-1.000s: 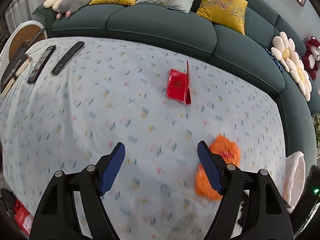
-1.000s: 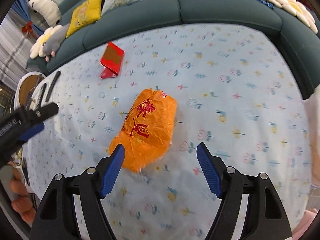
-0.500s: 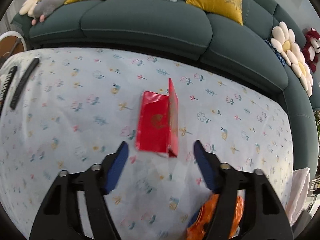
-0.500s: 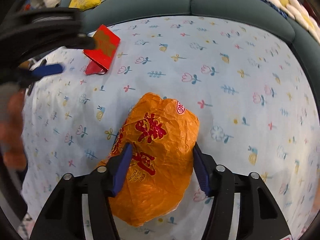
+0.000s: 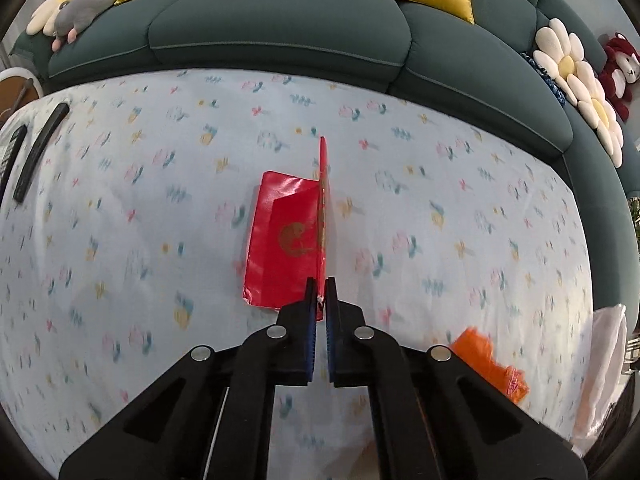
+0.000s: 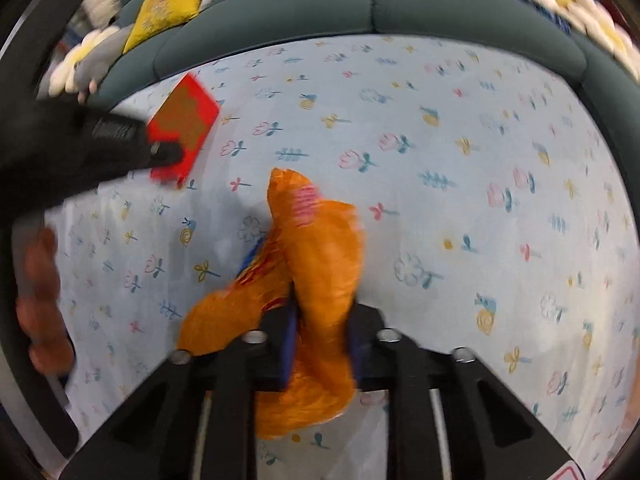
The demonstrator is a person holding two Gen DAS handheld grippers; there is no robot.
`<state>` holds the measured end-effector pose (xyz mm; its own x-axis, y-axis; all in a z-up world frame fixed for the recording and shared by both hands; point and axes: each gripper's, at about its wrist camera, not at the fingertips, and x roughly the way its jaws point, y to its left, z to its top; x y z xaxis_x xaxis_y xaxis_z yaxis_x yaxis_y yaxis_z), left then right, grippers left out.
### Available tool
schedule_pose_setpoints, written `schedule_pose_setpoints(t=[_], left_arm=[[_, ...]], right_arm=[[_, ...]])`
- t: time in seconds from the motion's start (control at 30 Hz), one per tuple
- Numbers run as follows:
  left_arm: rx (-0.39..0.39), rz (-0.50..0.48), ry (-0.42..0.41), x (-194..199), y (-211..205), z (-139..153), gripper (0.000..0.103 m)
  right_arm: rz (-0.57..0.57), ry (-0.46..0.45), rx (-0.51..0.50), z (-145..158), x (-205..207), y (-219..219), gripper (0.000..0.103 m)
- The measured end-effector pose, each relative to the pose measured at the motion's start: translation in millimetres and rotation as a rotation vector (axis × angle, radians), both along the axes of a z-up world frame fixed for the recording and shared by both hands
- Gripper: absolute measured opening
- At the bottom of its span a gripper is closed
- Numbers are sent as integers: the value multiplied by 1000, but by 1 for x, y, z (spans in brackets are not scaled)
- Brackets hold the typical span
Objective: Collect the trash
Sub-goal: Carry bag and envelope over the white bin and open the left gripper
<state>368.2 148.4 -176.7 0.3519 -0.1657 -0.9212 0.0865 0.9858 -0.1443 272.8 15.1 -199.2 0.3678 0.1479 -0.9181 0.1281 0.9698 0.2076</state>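
A red paper envelope lies on the flowered tablecloth with one flap standing upright. My left gripper is shut on the near end of that flap. From the right wrist view the same envelope shows at the upper left, with the left gripper on it. A crumpled orange plastic bag sits between the blue pads of my right gripper. Its jaws are closing and squeeze the bag, bunching it upward. A corner of the orange bag shows at the lower right of the left wrist view.
A dark green sofa with yellow cushions curves round the table's far side. Two black remotes lie at the left edge. Something white sits at the table's right edge. Fingers of a person's hand show at the left.
Both grippers came down and shut. The left one closed on the envelope's upright flap; the right one closed on the orange bag, crumpling it upward.
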Motion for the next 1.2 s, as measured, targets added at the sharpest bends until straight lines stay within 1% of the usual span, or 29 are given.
schedule_pose_setpoints(t=[0.13, 0.3, 0.57, 0.67, 0.87, 1.2], left_arm=[[-15, 1, 11, -29, 0, 4, 4], [-25, -10, 20, -73, -6, 12, 3], [-51, -34, 34, -147, -22, 25, 3], [-58, -45, 30, -168, -30, 32, 3], [-59, -98, -20, -209, -55, 59, 4], [-60, -184, -109, -256, -98, 105, 4]], right_arm=[[-34, 12, 17, 1, -13, -11, 13], [-57, 11, 36, 8, -41, -19, 13], [-104, -30, 56, 31, -91, -38, 12], [-123, -52, 56, 41, -108, -48, 12], [-176, -115, 69, 67, -146, -76, 12], [-228, -237, 67, 117, -191, -116, 12]])
